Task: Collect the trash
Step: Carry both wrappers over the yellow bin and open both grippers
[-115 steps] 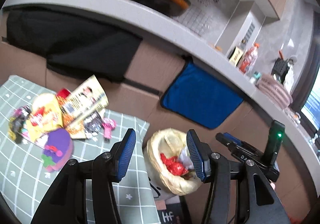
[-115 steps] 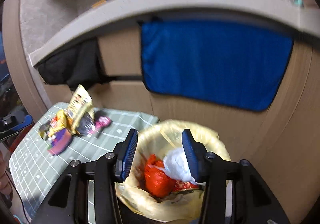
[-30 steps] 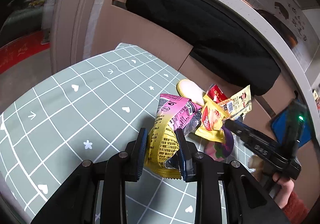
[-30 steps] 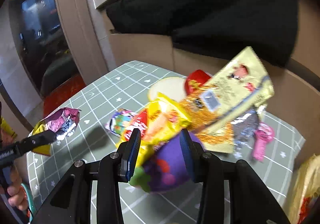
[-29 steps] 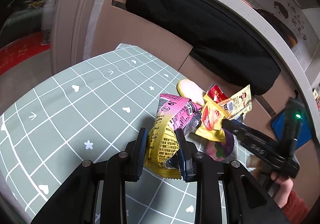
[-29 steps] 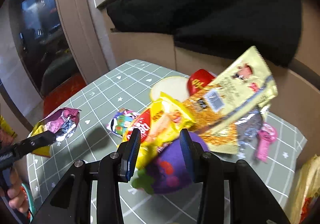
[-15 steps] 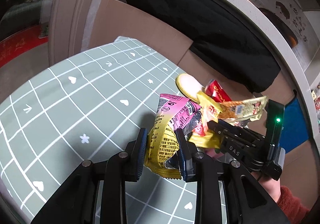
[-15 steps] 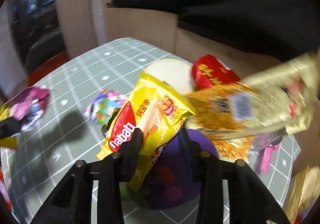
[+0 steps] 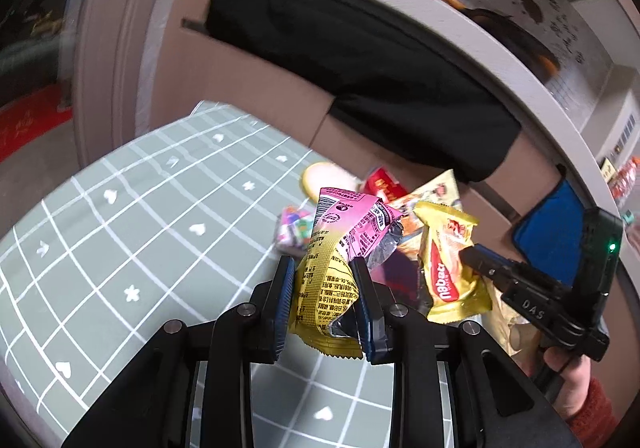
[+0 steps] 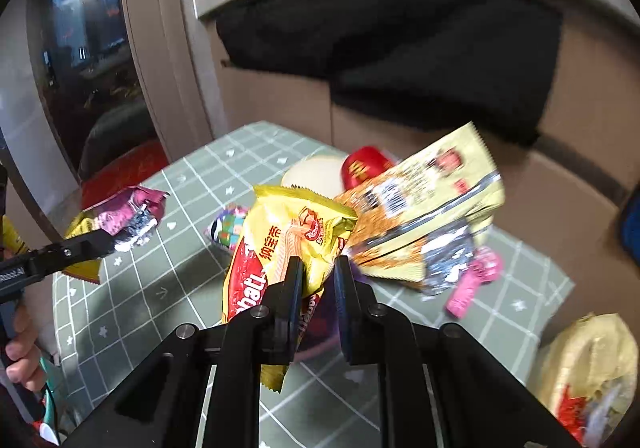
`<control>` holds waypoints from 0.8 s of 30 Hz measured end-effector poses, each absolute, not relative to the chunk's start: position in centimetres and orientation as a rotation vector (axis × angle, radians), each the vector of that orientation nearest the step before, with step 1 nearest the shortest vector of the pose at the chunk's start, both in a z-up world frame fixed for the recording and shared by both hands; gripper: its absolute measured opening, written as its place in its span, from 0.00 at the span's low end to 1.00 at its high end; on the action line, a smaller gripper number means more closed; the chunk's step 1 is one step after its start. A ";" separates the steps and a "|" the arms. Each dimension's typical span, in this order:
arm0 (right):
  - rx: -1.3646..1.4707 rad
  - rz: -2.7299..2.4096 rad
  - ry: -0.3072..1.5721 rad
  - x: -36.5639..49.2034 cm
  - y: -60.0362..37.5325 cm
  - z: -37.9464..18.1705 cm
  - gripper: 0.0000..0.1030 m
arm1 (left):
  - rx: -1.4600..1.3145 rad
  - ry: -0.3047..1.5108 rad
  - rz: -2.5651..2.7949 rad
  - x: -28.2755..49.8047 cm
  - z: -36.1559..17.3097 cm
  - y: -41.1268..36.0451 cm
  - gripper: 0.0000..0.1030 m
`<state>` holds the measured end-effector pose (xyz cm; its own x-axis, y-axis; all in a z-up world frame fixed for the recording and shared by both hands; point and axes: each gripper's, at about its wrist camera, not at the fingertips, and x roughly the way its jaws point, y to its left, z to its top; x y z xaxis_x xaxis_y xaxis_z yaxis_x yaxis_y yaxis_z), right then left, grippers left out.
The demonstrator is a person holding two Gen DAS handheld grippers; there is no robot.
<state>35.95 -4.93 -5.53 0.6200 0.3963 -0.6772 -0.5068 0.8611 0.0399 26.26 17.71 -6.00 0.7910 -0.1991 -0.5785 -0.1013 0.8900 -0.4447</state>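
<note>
My left gripper (image 9: 324, 300) is shut on a crumpled pink-and-yellow wrapper (image 9: 340, 244) and holds it above the green checked tablecloth (image 9: 120, 248). In the right wrist view that wrapper (image 10: 128, 212) shows at the left. The jaws of my right gripper (image 10: 318, 268) are closing on a yellow wafer wrapper (image 10: 292, 240), which sits pinched between the pads and is lifted off the pile. In the left wrist view it hangs from my right gripper (image 9: 468, 254). Behind lie a pale yellow snack bag (image 10: 432, 192), a red packet (image 10: 364, 168), a colourful sweet wrapper (image 10: 228, 226) and a pink wrapper (image 10: 476, 276).
A bin lined with a yellow bag (image 10: 588, 360) stands at the table's right end, with red trash inside. A purple round thing (image 10: 320, 332) lies under the right gripper. Cardboard fronts draped with a black cloth (image 9: 360, 60) and a blue cloth (image 9: 552, 236) stand behind the table.
The right gripper's jaws have narrowed onto the yellow wafer wrapper and lifted it from the pile. The left gripper has risen a little with its wrapper.
</note>
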 end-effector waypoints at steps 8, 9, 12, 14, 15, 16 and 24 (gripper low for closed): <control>-0.115 0.481 0.612 33.8 -9.1 -1.1 0.13 | -0.394 0.582 -0.084 26.8 -1.2 13.6 0.28; -0.112 0.477 0.590 33.4 -9.8 -0.3 0.13 | -0.383 0.573 -0.088 26.9 -0.7 13.1 0.28; -0.108 0.465 0.536 32.6 -11.5 1.4 0.13 | -0.337 0.532 -0.101 27.2 1.3 10.9 0.28; -0.106 0.451 0.497 31.9 -12.7 2.7 0.13 | -0.307 0.501 -0.111 27.4 2.7 9.1 0.28; -0.105 0.446 0.484 31.8 -13.2 3.1 0.13 | -0.295 0.489 -0.119 27.5 3.3 8.3 0.28; -0.101 0.437 0.465 31.5 -14.0 3.7 0.13 | -0.285 0.476 -0.131 27.6 3.9 7.3 0.28; -0.093 0.321 0.359 29.0 -21.6 7.2 0.13 | -0.186 0.404 -0.253 28.6 7.5 -1.7 0.28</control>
